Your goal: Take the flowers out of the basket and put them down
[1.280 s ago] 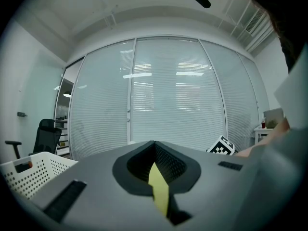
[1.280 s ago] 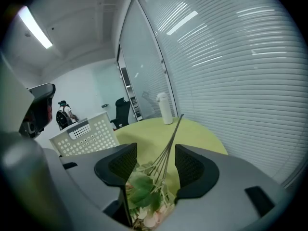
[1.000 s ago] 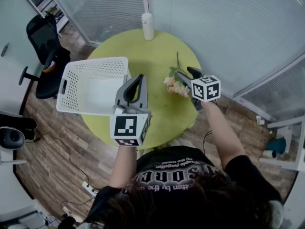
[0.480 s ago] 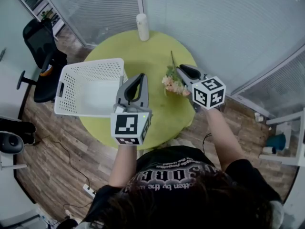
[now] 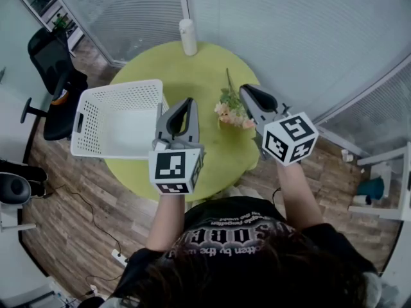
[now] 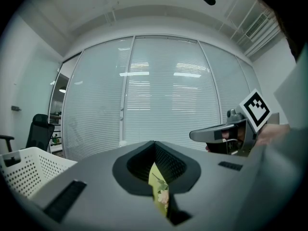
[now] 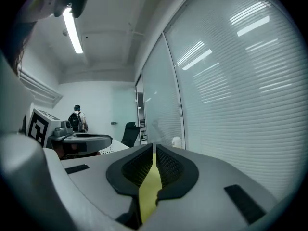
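**Ann:** Where are the flowers?

**Ben:** The bunch of pale pink flowers with green leaves and a thin stem (image 5: 232, 110) lies flat on the round yellow-green table (image 5: 192, 66). It is out of the white plastic basket with little holes (image 5: 117, 86). The basket sits at the table's left side, apart from the bunch.

**Ann:** Is anything left in the basket?

**Ben:** I see nothing in it from the head view.

**Ann:** Who holds the bunch?

**Ben:** Nobody. The right gripper (image 5: 249, 94) is just beside the blooms, on their right. Its jaws have just been closing and sit almost together, with nothing between them. The left gripper (image 5: 182, 106) hangs between basket and flowers, with its jaws pressed together and empty too.

**Ann:** So what is the job now?

**Ben:** I think the putting down is done, so the job is to get away clean. Go up and back, not across the blooms, so no jaw catches a petal or drags the stem. Keep the left one off the basket's rim.

**Ann:** Which way does the bunch point?

**Ben:** It lies long-ways from near to far. The blooms are at the near end. The stem points to the far rim and leans a bit left.

**Ann:** What else is there?

**Ben:** A white upright tube (image 5: 187, 37) stands at the far rim. A black office chair (image 5: 52, 55) is on the wooden floor (image 5: 77, 191).
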A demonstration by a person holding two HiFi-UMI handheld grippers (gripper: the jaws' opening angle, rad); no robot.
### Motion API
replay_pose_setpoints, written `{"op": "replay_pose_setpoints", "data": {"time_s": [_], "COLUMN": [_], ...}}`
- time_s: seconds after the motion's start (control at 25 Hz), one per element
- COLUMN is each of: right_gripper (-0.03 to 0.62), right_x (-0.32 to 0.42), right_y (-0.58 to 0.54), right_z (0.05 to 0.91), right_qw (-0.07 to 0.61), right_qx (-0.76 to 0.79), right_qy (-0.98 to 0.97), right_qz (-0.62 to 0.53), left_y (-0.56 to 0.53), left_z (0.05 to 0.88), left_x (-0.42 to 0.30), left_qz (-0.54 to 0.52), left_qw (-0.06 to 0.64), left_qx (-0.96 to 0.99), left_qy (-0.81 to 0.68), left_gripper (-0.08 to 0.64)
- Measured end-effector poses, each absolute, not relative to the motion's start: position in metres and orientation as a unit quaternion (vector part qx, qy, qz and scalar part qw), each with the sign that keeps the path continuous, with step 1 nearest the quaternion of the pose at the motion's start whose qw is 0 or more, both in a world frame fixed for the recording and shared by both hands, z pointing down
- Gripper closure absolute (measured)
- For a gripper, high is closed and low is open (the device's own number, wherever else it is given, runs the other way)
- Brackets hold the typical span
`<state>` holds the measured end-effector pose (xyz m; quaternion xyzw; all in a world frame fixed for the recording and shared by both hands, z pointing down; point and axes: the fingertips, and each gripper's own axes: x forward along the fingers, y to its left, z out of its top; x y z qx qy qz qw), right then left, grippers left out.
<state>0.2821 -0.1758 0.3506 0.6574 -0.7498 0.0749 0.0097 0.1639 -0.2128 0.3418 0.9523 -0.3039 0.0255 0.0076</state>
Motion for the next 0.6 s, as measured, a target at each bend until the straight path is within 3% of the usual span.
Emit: {"op": "replay_pose_setpoints", "data": {"time_s": [0.6], "right_gripper": [0.563], "right_x": [0.264], "right_y": [-0.154], "right_z": [0.334], "right_qw": [0.014], "right_qx": [0.671], "right_qy": [-0.741], "right_qz": [-0.001], "left_y": [-0.205], "left_z": [0.345], "left_x": [0.171], "left_qz": [0.024], "left_qw": [0.027], "left_qx": [0.955], "left_qy": [-0.294], "left_gripper": [0.558]}}
